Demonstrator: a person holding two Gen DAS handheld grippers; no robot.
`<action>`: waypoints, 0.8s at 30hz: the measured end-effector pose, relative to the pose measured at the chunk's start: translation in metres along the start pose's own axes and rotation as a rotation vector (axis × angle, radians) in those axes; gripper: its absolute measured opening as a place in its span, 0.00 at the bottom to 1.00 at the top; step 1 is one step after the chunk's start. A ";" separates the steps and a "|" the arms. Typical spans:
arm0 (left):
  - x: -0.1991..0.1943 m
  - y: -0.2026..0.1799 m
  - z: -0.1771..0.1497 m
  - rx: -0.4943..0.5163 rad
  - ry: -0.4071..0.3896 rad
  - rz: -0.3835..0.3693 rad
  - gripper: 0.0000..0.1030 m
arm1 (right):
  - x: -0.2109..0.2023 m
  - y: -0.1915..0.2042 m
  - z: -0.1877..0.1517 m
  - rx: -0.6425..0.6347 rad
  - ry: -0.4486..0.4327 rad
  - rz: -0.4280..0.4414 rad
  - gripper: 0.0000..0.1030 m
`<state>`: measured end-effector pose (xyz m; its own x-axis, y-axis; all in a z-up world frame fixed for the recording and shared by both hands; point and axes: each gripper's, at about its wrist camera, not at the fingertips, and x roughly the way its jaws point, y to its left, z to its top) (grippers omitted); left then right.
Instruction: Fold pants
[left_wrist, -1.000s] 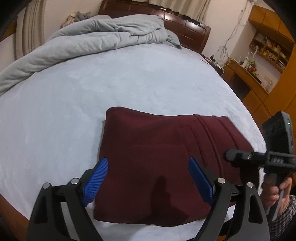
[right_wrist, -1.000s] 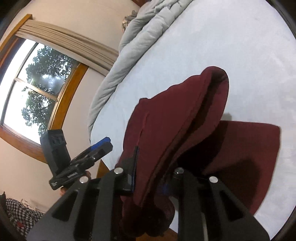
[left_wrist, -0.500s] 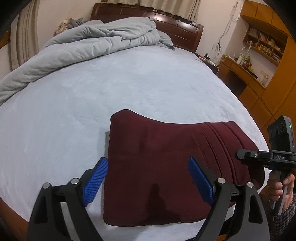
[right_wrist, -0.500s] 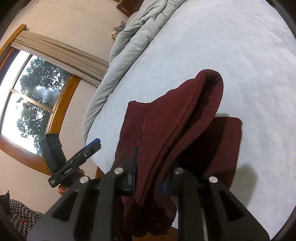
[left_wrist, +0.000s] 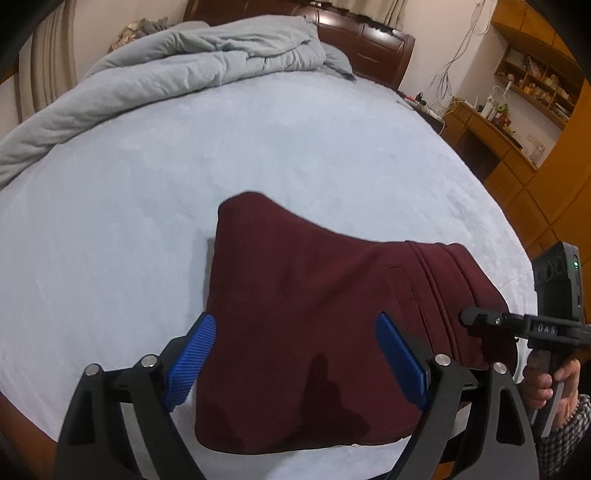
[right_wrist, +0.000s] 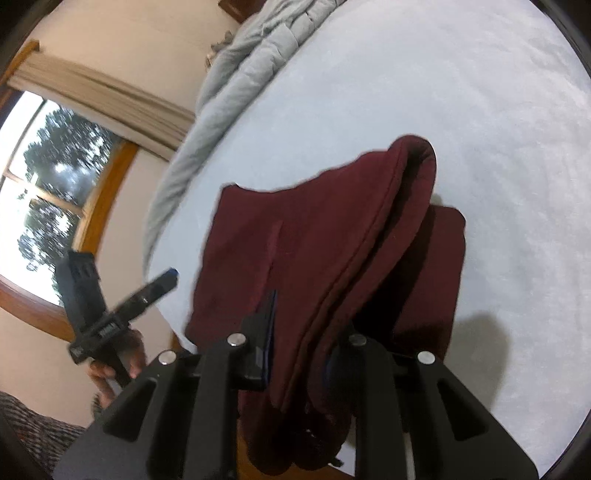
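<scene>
Dark red pants (left_wrist: 314, 314) lie folded on the pale blue bed (left_wrist: 258, 147), near its front edge. My left gripper (left_wrist: 295, 362) hovers open above their near part, blue pads wide apart with nothing pinched. My right gripper (right_wrist: 299, 325) is shut on the waistband end of the pants (right_wrist: 332, 240), lifting that layer off the lower fold (right_wrist: 439, 266). The cloth drapes down between its fingers. In the left wrist view the right gripper (left_wrist: 480, 317) shows at the right, held by a hand (left_wrist: 546, 384). The left gripper (right_wrist: 162, 284) appears at the left of the right wrist view.
A crumpled grey duvet (left_wrist: 166, 70) lies along the far left of the bed before a dark wooden headboard (left_wrist: 369, 40). Wooden shelves and a desk (left_wrist: 517, 110) stand at the right. A window (right_wrist: 48, 192) with curtains is beyond the bed's left side.
The right gripper has carried the lifted waistband layer over and lower, so more of the lower fold is covered. The left gripper has stayed open over the near edge.
</scene>
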<state>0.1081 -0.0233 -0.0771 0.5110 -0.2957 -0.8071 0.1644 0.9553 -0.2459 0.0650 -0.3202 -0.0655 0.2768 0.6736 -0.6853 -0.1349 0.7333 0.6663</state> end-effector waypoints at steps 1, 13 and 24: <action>0.004 0.000 -0.002 0.002 0.009 0.001 0.86 | 0.005 -0.001 -0.002 -0.009 0.019 -0.028 0.23; 0.043 0.009 -0.022 0.027 0.085 0.104 0.91 | -0.017 -0.024 0.028 0.027 -0.022 -0.077 0.54; 0.046 0.018 -0.026 -0.015 0.085 0.098 0.94 | 0.014 -0.057 0.085 0.123 -0.014 -0.008 0.19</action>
<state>0.1128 -0.0197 -0.1330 0.4506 -0.2000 -0.8700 0.1044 0.9797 -0.1712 0.1576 -0.3608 -0.0877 0.2905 0.6659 -0.6872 -0.0150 0.7212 0.6925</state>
